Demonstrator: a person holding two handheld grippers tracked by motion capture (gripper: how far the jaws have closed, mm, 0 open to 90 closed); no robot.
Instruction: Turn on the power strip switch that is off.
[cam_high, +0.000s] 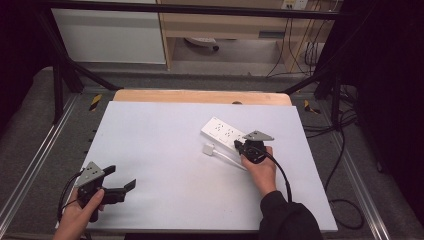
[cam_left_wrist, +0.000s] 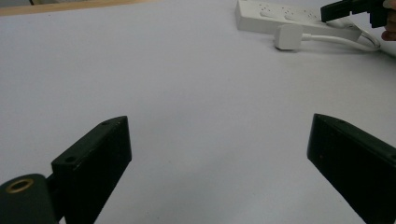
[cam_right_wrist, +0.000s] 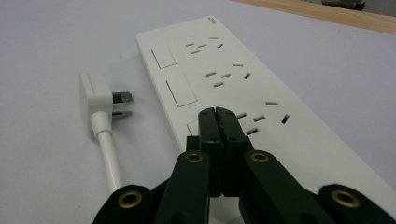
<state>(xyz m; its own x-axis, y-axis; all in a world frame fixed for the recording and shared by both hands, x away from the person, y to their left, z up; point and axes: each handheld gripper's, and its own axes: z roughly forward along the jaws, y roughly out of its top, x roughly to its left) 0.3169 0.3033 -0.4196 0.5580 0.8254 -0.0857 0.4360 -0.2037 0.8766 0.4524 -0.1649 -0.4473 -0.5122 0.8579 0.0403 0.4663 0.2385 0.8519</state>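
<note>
A white power strip (cam_high: 224, 132) (cam_right_wrist: 233, 79) (cam_left_wrist: 289, 19) with several sockets and rocker switches lies flat right of the table's middle. Its white plug (cam_high: 208, 148) (cam_right_wrist: 95, 95) (cam_left_wrist: 287, 36) rests unplugged beside it, prongs toward the strip, with the white cable (cam_right_wrist: 108, 158) trailing back. My right gripper (cam_high: 239, 146) (cam_right_wrist: 215, 114) is shut, empty, its tips over the strip's near end at a switch. My left gripper (cam_high: 120, 178) (cam_left_wrist: 217, 163) stands open over bare table at the front left, nothing between its jaws.
The table has a pale grey-white top (cam_high: 165, 150) with a wooden edge (cam_high: 200, 96) at the back. Metal frame rails (cam_high: 45, 145) run along both sides. Black cables (cam_high: 345, 150) lie on the floor to the right.
</note>
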